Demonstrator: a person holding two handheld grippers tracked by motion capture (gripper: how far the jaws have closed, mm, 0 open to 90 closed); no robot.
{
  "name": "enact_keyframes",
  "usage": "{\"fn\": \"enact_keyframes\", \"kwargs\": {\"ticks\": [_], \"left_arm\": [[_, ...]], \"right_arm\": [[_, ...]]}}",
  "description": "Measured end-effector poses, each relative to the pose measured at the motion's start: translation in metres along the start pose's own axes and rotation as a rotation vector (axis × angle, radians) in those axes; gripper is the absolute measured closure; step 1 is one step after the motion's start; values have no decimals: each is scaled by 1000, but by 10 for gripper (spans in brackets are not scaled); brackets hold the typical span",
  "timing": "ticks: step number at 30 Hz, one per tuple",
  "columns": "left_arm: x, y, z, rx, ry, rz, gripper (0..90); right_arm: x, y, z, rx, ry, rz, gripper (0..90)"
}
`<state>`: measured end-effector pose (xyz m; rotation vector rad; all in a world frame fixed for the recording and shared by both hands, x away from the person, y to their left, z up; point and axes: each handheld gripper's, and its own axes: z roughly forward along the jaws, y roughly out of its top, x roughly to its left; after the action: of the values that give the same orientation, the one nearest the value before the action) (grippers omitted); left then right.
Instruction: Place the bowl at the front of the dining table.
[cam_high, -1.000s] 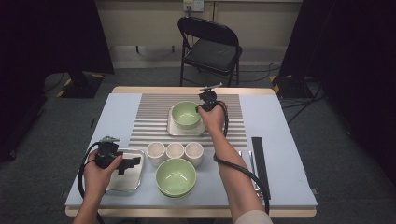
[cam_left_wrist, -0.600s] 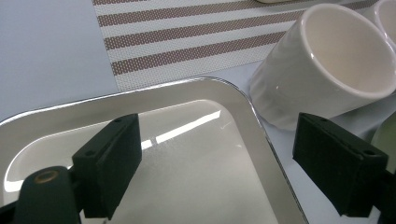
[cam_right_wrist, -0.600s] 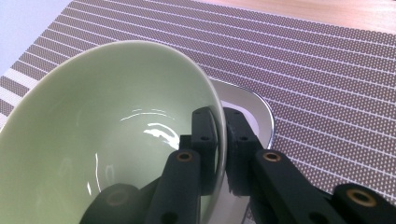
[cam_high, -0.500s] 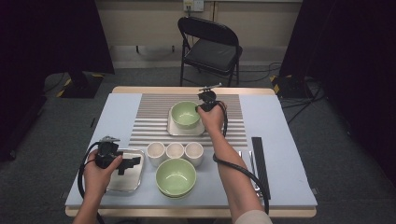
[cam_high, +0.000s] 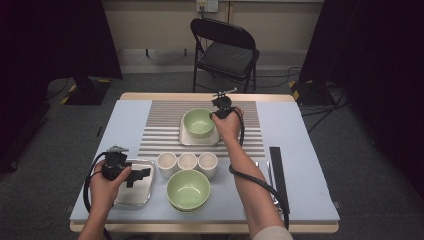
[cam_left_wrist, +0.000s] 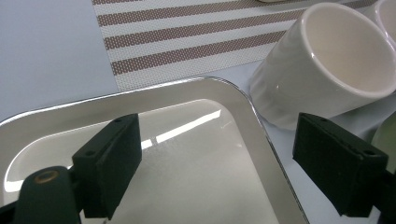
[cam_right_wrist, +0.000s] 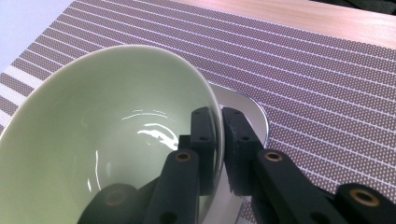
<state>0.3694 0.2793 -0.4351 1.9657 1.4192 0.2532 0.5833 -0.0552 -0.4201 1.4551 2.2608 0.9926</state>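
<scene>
A pale green bowl (cam_high: 198, 122) (cam_right_wrist: 116, 135) sits on a small metal tray (cam_high: 186, 138) on the striped mat. My right gripper (cam_high: 216, 116) (cam_right_wrist: 219, 135) is shut on the bowl's right rim, one jaw inside and one outside. At the near left, my left gripper (cam_high: 142, 174) (cam_left_wrist: 217, 158) hangs open over the right edge of an empty metal tray (cam_high: 134, 194) (cam_left_wrist: 196, 163), nothing between its jaws. A white cup (cam_left_wrist: 322, 74) stands just beyond that tray's corner.
Three white cups (cam_high: 187, 162) stand in a row below the mat. A second green bowl (cam_high: 188, 190) sits at the near middle. A black bar (cam_high: 278, 172) lies along the right side. A folding chair (cam_high: 225, 52) stands behind the table.
</scene>
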Motion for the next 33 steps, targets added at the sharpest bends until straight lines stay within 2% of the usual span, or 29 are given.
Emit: {"fn": "enact_keyframes", "kwargs": {"ticks": [4, 9, 14, 19, 25, 33], "left_arm": [[-1, 0, 0, 1, 1, 8, 154], [-2, 1, 0, 0, -2, 7, 154], [-2, 1, 1, 3, -2, 10, 154], [-2, 1, 1, -2, -1, 5, 154], [-3, 1, 1, 3, -2, 10, 154], [-3, 1, 1, 1, 2, 8, 154]], "right_arm": [[-1, 0, -2, 6, 1, -2, 825], [-2, -2, -4, 7, 4, 9, 774], [-4, -1, -7, -6, 10, 7, 626], [-5, 0, -9, -19, 24, 20, 559], [-6, 0, -10, -27, 24, 13, 493], [-5, 0, -13, -37, 28, -21, 409]]}}
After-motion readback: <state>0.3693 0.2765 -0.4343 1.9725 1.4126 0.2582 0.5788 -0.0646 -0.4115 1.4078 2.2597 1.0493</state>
